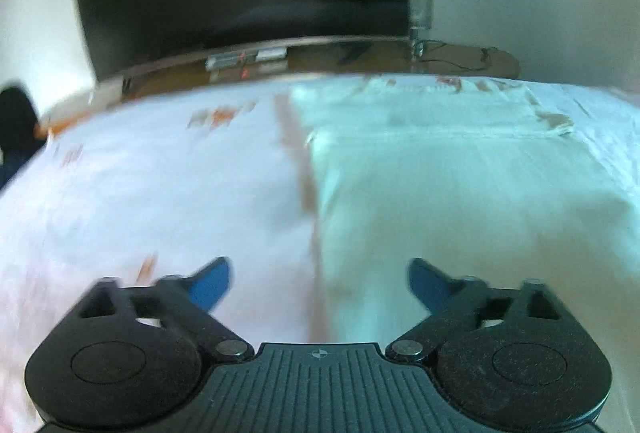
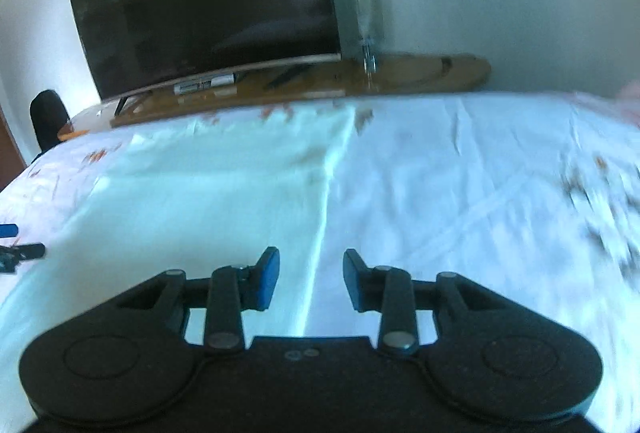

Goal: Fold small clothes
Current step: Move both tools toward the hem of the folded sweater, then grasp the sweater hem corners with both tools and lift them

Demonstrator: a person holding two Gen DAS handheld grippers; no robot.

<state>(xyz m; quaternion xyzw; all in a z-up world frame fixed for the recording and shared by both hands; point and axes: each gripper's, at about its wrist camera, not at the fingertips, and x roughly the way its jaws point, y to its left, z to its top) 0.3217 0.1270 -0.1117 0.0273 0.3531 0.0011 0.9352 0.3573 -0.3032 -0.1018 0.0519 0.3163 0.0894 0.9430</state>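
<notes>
My left claw [image 1: 320, 283] hangs released and empty, its jaws wide apart. My right claw [image 2: 311, 279] is also empty, jaws parted only narrowly. The pale mint garment [image 1: 440, 169] lies flat on the bed sheet [image 1: 140, 185], its long axis running from six toward twelve o'clock. From the left claw it spreads toward one o'clock; from the right, toward eleven o'clock, so it lies between them, neither clearly nearer. Only the left view shows the far folded hem; only the right view shows the other claw's blue tip [image 2: 8, 231] at nine o'clock.
</notes>
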